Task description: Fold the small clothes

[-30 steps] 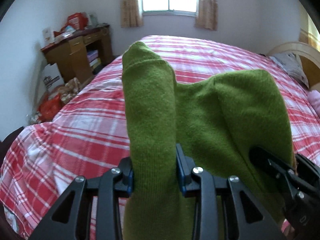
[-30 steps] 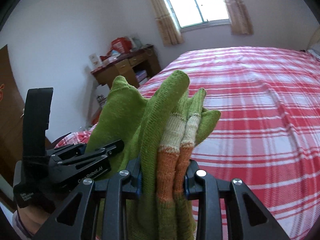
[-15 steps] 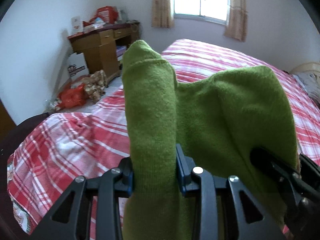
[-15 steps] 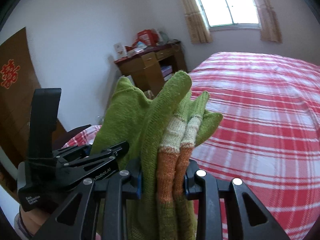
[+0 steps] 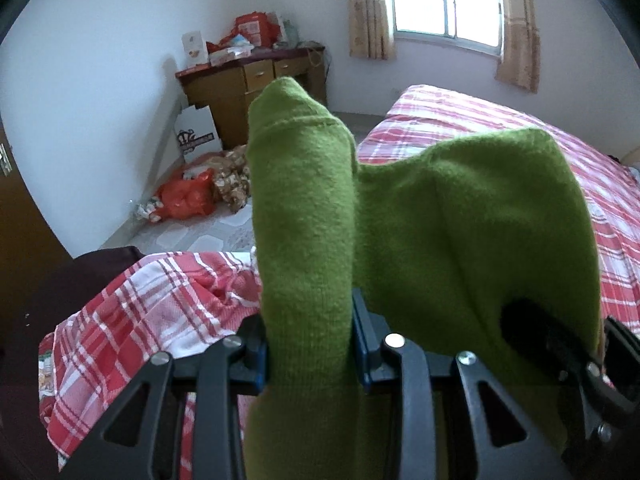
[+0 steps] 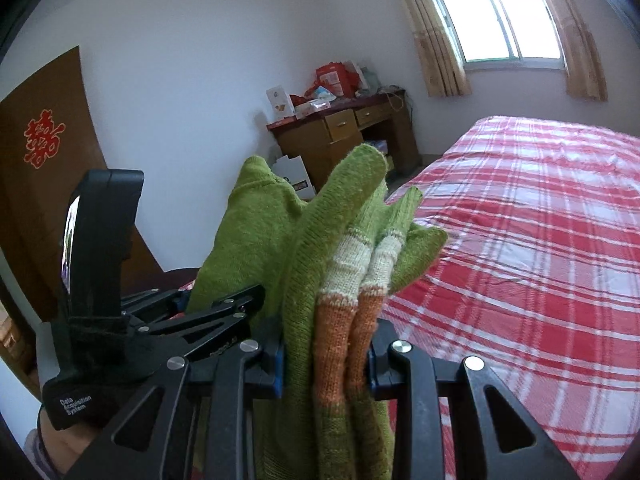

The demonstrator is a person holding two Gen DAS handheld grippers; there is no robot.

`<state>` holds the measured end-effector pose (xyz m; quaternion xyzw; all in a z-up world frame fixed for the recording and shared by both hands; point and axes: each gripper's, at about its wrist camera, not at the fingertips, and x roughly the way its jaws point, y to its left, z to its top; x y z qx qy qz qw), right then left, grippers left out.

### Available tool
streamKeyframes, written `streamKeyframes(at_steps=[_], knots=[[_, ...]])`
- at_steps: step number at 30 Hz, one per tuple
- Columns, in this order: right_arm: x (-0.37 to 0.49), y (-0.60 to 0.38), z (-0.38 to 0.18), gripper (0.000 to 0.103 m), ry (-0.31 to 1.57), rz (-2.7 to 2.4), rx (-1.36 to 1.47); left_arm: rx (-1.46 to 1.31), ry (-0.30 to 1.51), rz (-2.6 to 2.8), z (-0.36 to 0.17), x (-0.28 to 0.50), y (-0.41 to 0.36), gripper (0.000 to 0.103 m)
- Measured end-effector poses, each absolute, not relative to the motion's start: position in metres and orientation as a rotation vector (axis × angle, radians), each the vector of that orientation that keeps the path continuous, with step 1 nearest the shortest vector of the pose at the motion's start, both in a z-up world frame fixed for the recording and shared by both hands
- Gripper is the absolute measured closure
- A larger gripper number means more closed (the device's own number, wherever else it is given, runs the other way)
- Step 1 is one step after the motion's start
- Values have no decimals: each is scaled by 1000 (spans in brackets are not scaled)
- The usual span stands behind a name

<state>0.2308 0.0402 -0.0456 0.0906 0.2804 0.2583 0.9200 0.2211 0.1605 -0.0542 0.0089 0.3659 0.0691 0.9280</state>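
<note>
A small green knitted garment [image 5: 460, 216] hangs folded between my two grippers, above the near corner of the bed. My left gripper [image 5: 310, 344] is shut on a thick green fold of it. My right gripper [image 6: 326, 350] is shut on another bunch of the garment [image 6: 304, 264], where cream and orange stripes show. In the right wrist view the left gripper [image 6: 224, 312] sits close by on the left, its fingers in the green cloth. The right gripper's black body [image 5: 560, 344] shows at the lower right of the left wrist view, partly covered by the knit.
The bed [image 6: 540, 240] has a red and white plaid sheet and stretches to the right. Its rumpled corner [image 5: 160, 304] lies below the left gripper. A wooden desk [image 5: 256, 80] piled with boxes stands by the wall, with bags [image 5: 188, 196] on the floor. A brown door [image 6: 40, 152] is at left.
Both grippers have swung left together with the garment still held. The view has moved off the middle of the bed toward its corner, the desk and the floor.
</note>
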Motion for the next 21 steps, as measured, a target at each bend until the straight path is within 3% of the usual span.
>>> streamKeyframes(at_steps=[21], knots=[[299, 35, -105, 74, 671, 443, 146, 48, 794, 198, -87, 262, 158, 69]])
